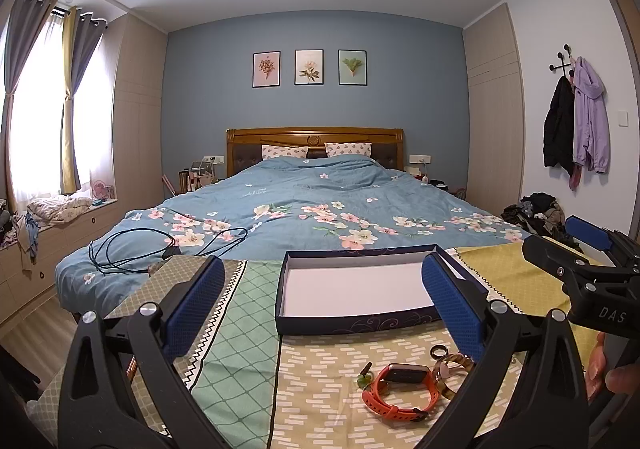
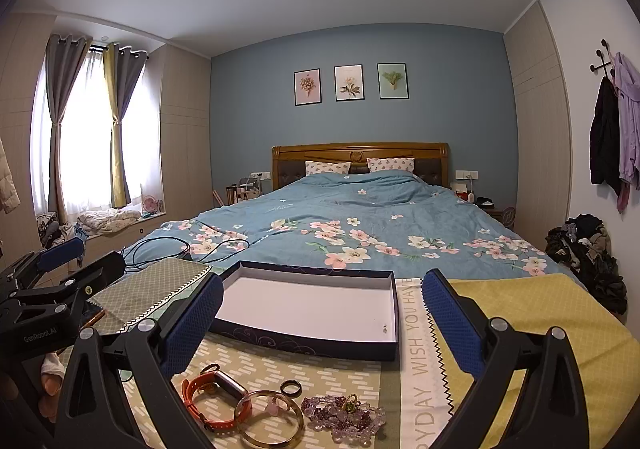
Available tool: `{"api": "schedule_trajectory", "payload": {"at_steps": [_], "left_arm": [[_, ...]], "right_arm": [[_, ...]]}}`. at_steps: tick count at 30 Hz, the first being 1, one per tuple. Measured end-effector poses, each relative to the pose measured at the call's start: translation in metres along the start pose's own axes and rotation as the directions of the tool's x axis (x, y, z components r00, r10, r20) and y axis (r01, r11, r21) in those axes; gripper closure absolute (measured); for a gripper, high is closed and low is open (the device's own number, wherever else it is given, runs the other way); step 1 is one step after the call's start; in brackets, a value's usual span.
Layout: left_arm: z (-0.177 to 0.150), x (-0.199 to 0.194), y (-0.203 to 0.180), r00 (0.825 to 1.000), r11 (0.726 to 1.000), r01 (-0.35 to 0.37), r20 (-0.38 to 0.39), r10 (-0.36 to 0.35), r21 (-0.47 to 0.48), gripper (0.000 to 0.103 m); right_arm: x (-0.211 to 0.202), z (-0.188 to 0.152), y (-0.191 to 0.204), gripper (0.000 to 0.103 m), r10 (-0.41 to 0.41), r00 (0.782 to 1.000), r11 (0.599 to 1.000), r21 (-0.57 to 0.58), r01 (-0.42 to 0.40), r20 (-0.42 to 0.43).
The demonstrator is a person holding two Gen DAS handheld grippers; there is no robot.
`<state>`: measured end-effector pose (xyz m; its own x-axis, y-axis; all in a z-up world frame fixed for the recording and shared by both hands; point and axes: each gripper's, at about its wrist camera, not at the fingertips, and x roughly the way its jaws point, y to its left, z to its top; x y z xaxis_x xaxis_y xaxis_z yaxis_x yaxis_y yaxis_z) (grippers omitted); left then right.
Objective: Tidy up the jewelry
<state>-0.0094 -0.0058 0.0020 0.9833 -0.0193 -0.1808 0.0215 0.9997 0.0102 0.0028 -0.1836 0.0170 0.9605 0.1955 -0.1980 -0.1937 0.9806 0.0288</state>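
Left wrist view: the left hand-held gripper [image 1: 320,301] hangs over the patterned cloth with its jaws wide apart, nothing in them. The open box [image 1: 352,323] sits just ahead, empty as far as I can see. The orange watch [image 1: 400,389] lies near the bottom, touching an amber bangle [image 1: 444,373], with a dark ring [image 1: 437,351] just behind. My worry: that little pile is packed tight, so closing on the watch strap could drag the bangle along or flick the ring off the cloth. The right jaw covers part of the bangle, and the small green bit beside the watch is too small to identify.

Right wrist view: the right hand-held gripper [image 2: 322,313] is also spread open and empty, box [image 2: 308,341] straight ahead. A purple bead bracelet [image 2: 344,415] lies just beside the bangle [image 2: 269,417]; beads are slippery and floppy, so a pinch may slip off. The bottom edge crops the pile, and a tiny speck inside the box is unreadable.
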Motion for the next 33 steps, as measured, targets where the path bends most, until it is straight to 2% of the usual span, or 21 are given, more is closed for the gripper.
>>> {"api": "schedule_trajectory", "payload": {"at_steps": [33], "left_arm": [[0.0039,-0.0063,-0.0013,1.000,1.000,0.023,-0.010,-0.023,0.012,0.006]], "right_arm": [[0.0000,0.0005,-0.0025,0.007,0.001,1.000,1.000,0.007,-0.001,-0.006]]}}
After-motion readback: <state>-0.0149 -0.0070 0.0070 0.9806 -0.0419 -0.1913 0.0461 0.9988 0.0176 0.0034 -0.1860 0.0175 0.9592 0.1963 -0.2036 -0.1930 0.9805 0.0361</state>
